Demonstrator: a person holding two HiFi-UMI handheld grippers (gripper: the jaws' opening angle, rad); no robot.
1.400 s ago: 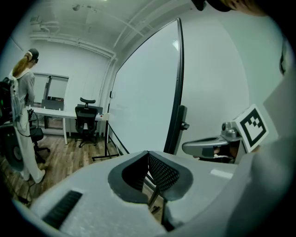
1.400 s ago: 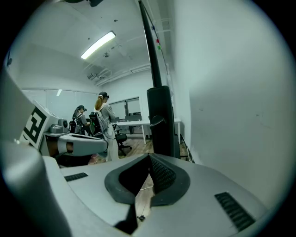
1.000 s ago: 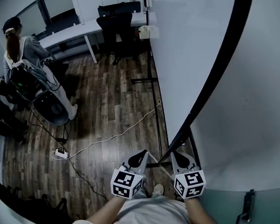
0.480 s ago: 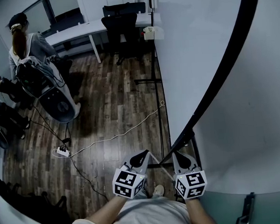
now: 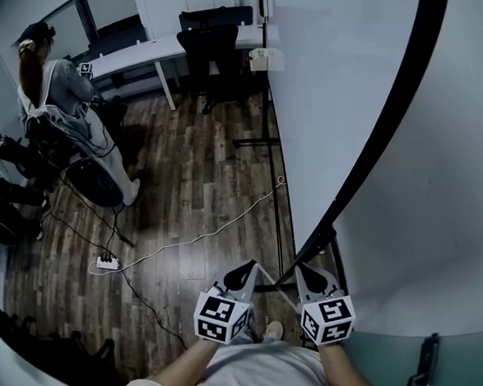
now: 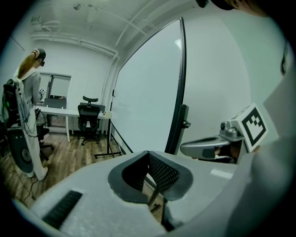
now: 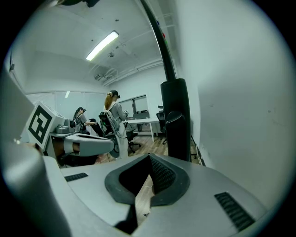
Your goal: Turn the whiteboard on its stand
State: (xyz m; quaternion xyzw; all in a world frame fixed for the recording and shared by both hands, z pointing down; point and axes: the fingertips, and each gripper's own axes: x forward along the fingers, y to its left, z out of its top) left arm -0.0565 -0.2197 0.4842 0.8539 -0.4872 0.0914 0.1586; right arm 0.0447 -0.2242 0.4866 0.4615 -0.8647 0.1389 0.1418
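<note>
The whiteboard (image 5: 333, 83) stands tall on the right, its black frame edge (image 5: 384, 104) running down diagonally to the stand's post (image 5: 315, 245). Both grippers hover just in front of that lower corner. My left gripper (image 5: 245, 269) is shut with nothing in it and points at the floor beside the stand. My right gripper (image 5: 311, 271) is also shut and empty, close below the post without touching it. In the left gripper view the board (image 6: 145, 97) and its frame (image 6: 178, 92) rise ahead of my left gripper (image 6: 148, 159). The black post (image 7: 175, 120) stands right before my right gripper (image 7: 149, 159).
A pale surface (image 5: 440, 207) lies right of the frame edge. The stand's black foot (image 5: 258, 137) rests on the wood floor. A white cable (image 5: 203, 232) and power strip (image 5: 106, 262) cross the floor. A person (image 5: 52, 86) with equipment stands far left, near a desk (image 5: 157, 49) and office chair (image 5: 210, 42).
The person at the far left has shifted and turned beside the equipment. Both grippers have stayed where they were, shut.
</note>
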